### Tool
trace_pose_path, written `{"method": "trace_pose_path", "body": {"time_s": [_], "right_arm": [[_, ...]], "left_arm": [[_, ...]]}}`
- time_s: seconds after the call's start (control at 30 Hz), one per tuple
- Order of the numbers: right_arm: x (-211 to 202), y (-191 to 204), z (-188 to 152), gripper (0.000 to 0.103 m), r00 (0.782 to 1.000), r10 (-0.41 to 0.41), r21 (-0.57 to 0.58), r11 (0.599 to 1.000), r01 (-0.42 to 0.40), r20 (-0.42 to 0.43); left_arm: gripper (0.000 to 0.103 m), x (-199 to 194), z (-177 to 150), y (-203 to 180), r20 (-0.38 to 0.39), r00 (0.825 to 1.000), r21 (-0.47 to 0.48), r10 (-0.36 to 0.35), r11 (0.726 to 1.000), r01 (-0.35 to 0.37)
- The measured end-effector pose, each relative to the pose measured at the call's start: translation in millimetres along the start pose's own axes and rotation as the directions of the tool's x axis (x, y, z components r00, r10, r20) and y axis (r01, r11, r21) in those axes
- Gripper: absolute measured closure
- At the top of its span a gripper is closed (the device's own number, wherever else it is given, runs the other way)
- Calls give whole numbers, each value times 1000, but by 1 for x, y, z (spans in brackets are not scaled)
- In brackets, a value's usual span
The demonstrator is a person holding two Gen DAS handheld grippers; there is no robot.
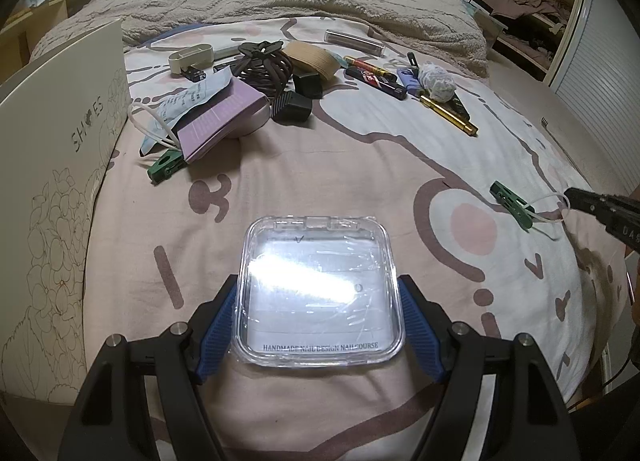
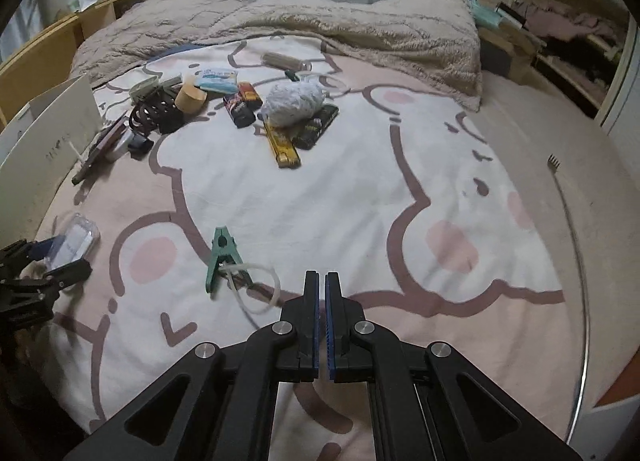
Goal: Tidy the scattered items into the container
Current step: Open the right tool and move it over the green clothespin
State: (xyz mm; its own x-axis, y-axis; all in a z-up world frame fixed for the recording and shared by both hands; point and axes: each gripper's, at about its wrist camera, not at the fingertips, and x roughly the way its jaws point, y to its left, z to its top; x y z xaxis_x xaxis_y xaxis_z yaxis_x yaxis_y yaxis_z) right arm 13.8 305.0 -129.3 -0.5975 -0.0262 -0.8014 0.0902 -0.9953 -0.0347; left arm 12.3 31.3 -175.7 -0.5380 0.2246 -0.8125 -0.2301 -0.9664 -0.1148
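Observation:
My left gripper (image 1: 318, 325) is shut on a clear square plastic case (image 1: 318, 285), its blue pads (image 1: 218, 325) pressing both sides just above the bed sheet. The same case (image 2: 76, 239) and left gripper (image 2: 60, 261) show at the left edge of the right wrist view. My right gripper (image 2: 322, 281) is shut and empty, a little to the right of a green clip (image 2: 222, 257) with a white loop. That clip (image 1: 512, 199) lies just left of the right gripper's tip (image 1: 572, 197). A white shoe box (image 1: 60, 181) stands at the left.
A pile lies further up the bed: a purple booklet (image 1: 218, 117), dark hair ties (image 1: 266, 69), a second green clip (image 1: 166, 167), lighters (image 1: 376, 79), a gold pen (image 1: 450, 115) and a white crumpled wad (image 2: 294, 101). A metal back scratcher (image 2: 576, 261) lies at the right. A fluffy blanket (image 2: 320, 21) covers the far end.

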Motion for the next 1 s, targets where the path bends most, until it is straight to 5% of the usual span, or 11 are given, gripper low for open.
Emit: {"method": "trace_pose_path", "body": {"time_s": [0.17, 0.37, 0.57, 1.0], "right_arm": [[-12, 15, 10, 101, 993, 100, -30, 995, -98, 68], [12, 59, 7, 101, 983, 175, -177, 967, -181, -49], [28, 78, -9, 101, 981, 134, -266, 949, -167, -138], [29, 10, -5, 101, 997, 13, 22, 1000, -11, -78]], "left_arm": [[27, 0, 0, 0, 0, 1000, 0, 0, 1000, 0], [27, -1, 0, 0, 0, 1000, -1, -1, 1000, 1], [27, -1, 0, 0, 1, 1000, 2, 0, 1000, 0], [18, 1, -4, -9, 23, 999, 24, 34, 999, -35]]}}
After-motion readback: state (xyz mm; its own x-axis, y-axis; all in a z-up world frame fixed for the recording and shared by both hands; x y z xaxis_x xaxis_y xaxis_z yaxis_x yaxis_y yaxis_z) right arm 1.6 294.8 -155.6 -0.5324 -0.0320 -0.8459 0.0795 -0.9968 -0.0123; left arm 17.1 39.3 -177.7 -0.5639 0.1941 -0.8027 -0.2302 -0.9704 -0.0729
